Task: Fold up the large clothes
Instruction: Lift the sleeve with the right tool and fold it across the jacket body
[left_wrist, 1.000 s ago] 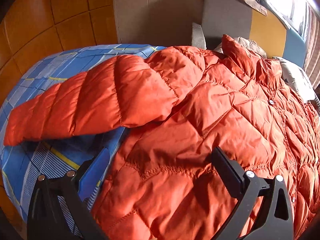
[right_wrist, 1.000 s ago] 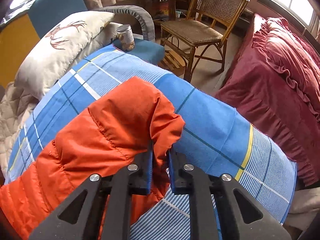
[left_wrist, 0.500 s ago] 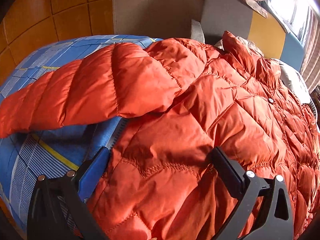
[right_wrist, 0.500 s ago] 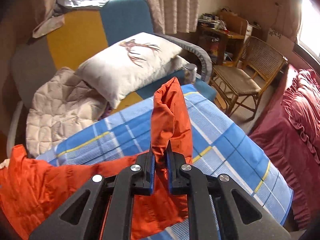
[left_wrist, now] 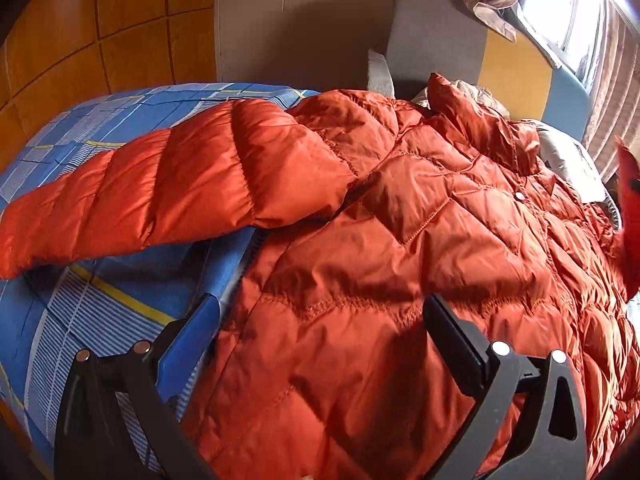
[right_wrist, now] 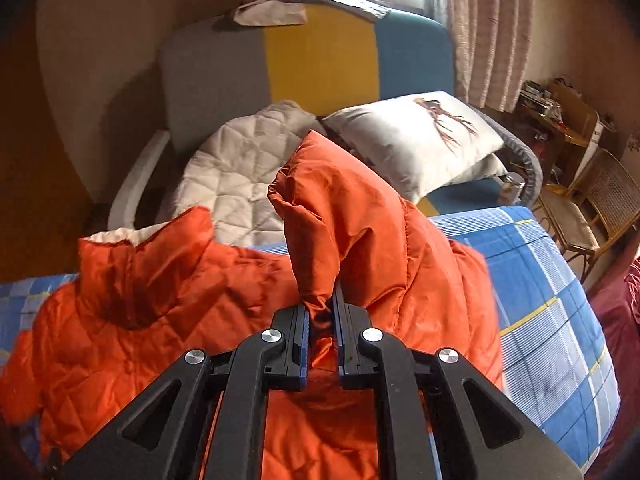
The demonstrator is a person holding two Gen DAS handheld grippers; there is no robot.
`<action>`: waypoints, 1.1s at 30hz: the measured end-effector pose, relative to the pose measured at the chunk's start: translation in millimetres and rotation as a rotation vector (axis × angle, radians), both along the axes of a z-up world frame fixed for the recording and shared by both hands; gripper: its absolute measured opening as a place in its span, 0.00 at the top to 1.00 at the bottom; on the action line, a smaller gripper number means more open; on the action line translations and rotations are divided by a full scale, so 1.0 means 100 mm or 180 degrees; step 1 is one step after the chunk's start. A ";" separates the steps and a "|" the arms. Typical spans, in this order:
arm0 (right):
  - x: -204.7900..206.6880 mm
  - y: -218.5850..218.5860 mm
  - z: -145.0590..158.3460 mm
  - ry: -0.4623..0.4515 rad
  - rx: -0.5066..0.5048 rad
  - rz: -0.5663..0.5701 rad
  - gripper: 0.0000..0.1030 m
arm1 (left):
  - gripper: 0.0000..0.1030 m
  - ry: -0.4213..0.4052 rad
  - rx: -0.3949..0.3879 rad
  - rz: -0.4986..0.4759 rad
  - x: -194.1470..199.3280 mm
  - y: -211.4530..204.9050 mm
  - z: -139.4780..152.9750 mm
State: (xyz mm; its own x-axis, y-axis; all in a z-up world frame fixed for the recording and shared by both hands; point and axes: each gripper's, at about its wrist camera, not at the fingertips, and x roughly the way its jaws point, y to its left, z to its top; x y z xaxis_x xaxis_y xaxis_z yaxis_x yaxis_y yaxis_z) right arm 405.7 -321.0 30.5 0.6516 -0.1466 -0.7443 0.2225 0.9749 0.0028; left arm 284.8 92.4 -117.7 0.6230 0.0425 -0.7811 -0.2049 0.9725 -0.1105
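The orange puffer jacket (left_wrist: pixel 420 248) lies spread on the bed with its front up, and it covers most of the blue checked bedsheet (left_wrist: pixel 100 312). Its collar (right_wrist: pixel 120 264) points toward the head of the bed. One sleeve (left_wrist: pixel 172 196) lies stretched out to the side, flat on the sheet.

The left gripper (left_wrist: pixel 320 316) points down at a slant over the lower part of the jacket. Its jaws are spread wide. One finger is above the sheet just beside the jacket's edge, the other is above the quilted body, and nothing is pinched between them.

The right gripper (right_wrist: pixel 321 320) also points down at a slant, toward the head of the bed. Its jaws are pressed almost together and they pinch the end of the other sleeve (right_wrist: pixel 340 220). This sleeve is lifted off the bed and stands up in front of the gripper, above the body of the jacket.

Behind the bed there is a headboard (right_wrist: pixel 320 52) in grey, yellow and blue-green panels. Against it lie a cream quilted blanket (right_wrist: pixel 240 176) and a white pillow (right_wrist: pixel 416 140) with a dark printed figure. A curtain (right_wrist: pixel 488 28) hangs beside a bright window. On the right side of the room stand a rattan chair (right_wrist: pixel 600 200) and a crowded wooden desk (right_wrist: pixel 560 116). In the left view the wall beside the bed is covered with orange-brown panels (left_wrist: pixel 80 48).
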 end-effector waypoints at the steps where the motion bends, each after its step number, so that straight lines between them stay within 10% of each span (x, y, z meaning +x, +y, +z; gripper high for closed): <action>1: -0.01 0.14 -0.03 0.0014 0.0008 0.0083 0.91 | 0.02 -0.0005 0.0000 -0.0002 -0.02 0.01 0.00; 30: -0.08 3.05 -0.91 0.0585 0.0166 0.1423 0.91 | 0.02 -0.0107 -0.0184 0.0157 -0.28 0.48 0.02; 33: -0.07 3.01 -0.96 0.0609 0.0314 0.1454 0.71 | 0.02 -0.0099 -0.0160 0.0148 -0.26 0.48 0.03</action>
State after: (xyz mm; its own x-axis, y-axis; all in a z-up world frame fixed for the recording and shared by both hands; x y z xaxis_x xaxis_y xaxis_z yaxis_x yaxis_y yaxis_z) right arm 398.5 -19.8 -65.3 0.4834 0.1988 -0.8525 -0.2215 0.9700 0.1006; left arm 259.2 140.1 -114.8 0.6453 0.0331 -0.7632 -0.2454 0.9551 -0.1661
